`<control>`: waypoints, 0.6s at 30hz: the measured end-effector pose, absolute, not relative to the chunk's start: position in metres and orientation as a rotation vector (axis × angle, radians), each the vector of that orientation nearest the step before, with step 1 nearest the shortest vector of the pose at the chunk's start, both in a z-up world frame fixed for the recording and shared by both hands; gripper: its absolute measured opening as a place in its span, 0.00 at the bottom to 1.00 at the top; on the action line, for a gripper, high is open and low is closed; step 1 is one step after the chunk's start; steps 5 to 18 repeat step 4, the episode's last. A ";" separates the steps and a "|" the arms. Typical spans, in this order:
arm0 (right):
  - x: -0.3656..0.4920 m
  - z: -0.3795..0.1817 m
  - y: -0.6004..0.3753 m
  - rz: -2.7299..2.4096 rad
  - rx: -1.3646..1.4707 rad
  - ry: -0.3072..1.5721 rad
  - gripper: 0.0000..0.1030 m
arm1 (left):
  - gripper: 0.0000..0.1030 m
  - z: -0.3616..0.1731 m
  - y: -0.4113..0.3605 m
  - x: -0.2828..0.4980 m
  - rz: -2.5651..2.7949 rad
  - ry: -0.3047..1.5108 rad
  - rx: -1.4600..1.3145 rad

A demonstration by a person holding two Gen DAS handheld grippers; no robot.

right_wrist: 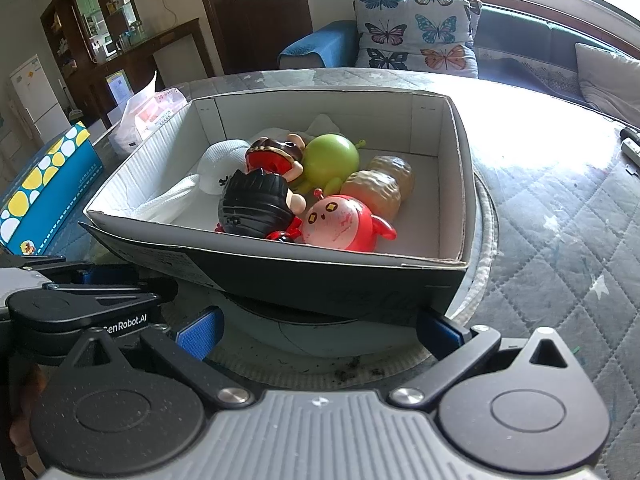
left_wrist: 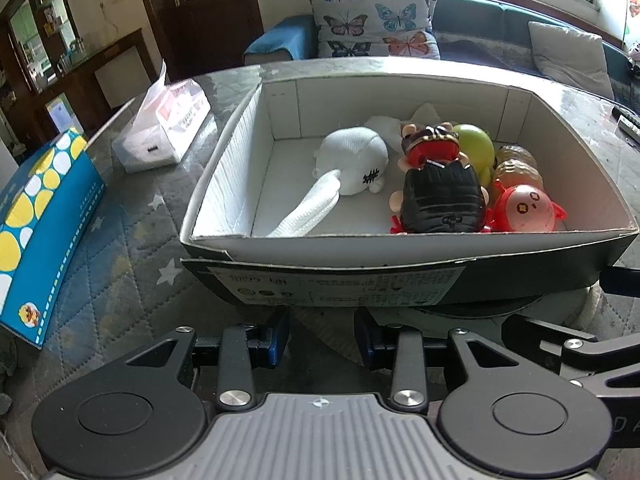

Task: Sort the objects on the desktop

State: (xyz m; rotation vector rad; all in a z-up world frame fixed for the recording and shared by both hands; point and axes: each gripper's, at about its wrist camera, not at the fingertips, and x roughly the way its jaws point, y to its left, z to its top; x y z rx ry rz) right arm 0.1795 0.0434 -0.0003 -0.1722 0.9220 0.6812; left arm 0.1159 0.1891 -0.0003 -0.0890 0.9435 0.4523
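2 grippers, left [left_wrist: 322, 342] and right [right_wrist: 320, 334], wait empty with jaws apart, just before the box [left_wrist: 400, 252]; the toys [right_wrist: 344, 222] already lie inside, so withdraw gently.

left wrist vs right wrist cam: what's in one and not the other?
Left wrist only: its own left gripper, jaws open and empty, and the printed label on the box's near wall.

Right wrist only: the right gripper, jaws wide and empty, a white fridge at far left, and the sunlit stretch of table to the right of the box.

Both: the box with the toys inside, including the red toy and green toy, plus the blue carton and butterfly cushion.
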 end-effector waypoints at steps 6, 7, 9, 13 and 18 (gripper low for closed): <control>0.179 0.000 0.043 0.682 -0.172 0.921 1.00 | 0.37 0.001 0.189 0.116 0.451 0.935 -0.090; 0.179 0.000 0.043 0.682 -0.172 0.921 1.00 | 0.37 0.001 0.189 0.116 0.451 0.935 -0.090; 0.179 0.000 0.043 0.682 -0.172 0.921 1.00 | 0.37 0.001 0.189 0.116 0.451 0.935 -0.090; 0.179 0.000 0.043 0.682 -0.172 0.921 1.00 | 0.37 0.001 0.189 0.116 0.451 0.935 -0.090; 0.179 0.000 0.043 0.682 -0.172 0.921 1.00 | 0.37 0.001 0.189 0.116 0.451 0.935 -0.090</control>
